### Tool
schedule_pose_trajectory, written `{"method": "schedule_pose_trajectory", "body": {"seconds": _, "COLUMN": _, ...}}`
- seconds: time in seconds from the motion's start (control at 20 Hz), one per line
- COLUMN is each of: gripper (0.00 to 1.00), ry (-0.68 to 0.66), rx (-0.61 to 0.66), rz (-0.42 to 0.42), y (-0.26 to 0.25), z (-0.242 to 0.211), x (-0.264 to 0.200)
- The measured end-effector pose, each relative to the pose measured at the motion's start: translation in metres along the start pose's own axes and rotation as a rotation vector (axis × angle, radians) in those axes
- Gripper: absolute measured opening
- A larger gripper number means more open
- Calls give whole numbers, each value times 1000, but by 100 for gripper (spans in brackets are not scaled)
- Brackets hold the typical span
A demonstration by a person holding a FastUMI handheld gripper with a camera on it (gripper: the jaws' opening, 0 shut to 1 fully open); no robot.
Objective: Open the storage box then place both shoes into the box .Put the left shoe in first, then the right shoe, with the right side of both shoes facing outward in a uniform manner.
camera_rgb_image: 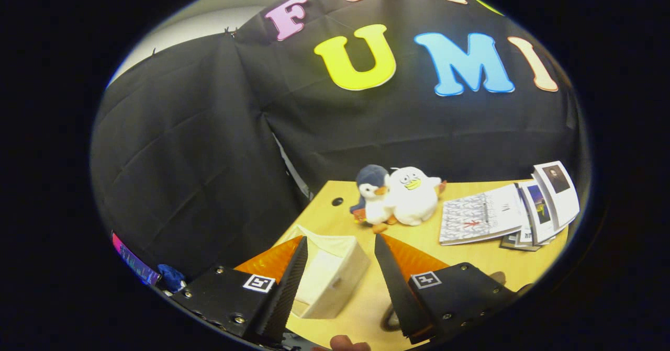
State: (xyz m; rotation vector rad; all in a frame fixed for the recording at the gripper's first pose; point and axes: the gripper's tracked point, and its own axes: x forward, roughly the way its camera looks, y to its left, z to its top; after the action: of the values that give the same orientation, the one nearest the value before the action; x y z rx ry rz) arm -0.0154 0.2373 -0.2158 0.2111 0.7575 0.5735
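pale cream rectangular storage box (335, 278) sits on the light wooden table (471, 259), between and just ahead of the fingers | gripper (337, 249) fingers spread apart, gripping nothing | step: judged the approach to opening the box | next: needs a grip on its lid or flap | beyond: two plush penguins (398, 194), fanned booklets (502, 212)

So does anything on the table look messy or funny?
A bit. The booklets beyond the fingers lie fanned out and overlapping, not stacked neatly. The white box sits skewed between the open gripper fingers. The two plush penguins stand upright, leaning together.
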Motion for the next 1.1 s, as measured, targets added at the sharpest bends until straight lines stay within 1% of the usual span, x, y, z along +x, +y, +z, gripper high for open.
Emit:
{"method": "schedule_pose_trajectory", "body": {"seconds": 0.05, "gripper": 81, "ry": 13, "rx": 8, "rz": -23, "y": -13, "z": -11, "x": -1}}
{"method": "schedule_pose_trajectory", "body": {"seconds": 0.1, "gripper": 86, "ry": 27, "rx": 23, "rz": -45, "y": -26, "z": -23, "x": -3}}
{"method": "schedule_pose_trajectory", "body": {"seconds": 0.25, "gripper": 87, "ry": 61, "rx": 63, "rz": -94, "y": -58, "z": -56, "x": -4}}
{"method": "schedule_pose_trajectory", "body": {"seconds": 0.5, "gripper": 87, "ry": 126, "rx": 74, "rz": -168, "y": -102, "z": -106, "x": 0}}
{"method": "schedule_pose_trajectory", "body": {"seconds": 0.9, "gripper": 87, "ry": 262, "rx": 120, "rz": -221, "y": -142, "z": -179, "x": 19}}
{"method": "schedule_pose_trajectory", "body": {"seconds": 1.1, "gripper": 87, "ry": 326, "rx": 151, "rz": -222, "y": -145, "z": -205, "x": 29}}
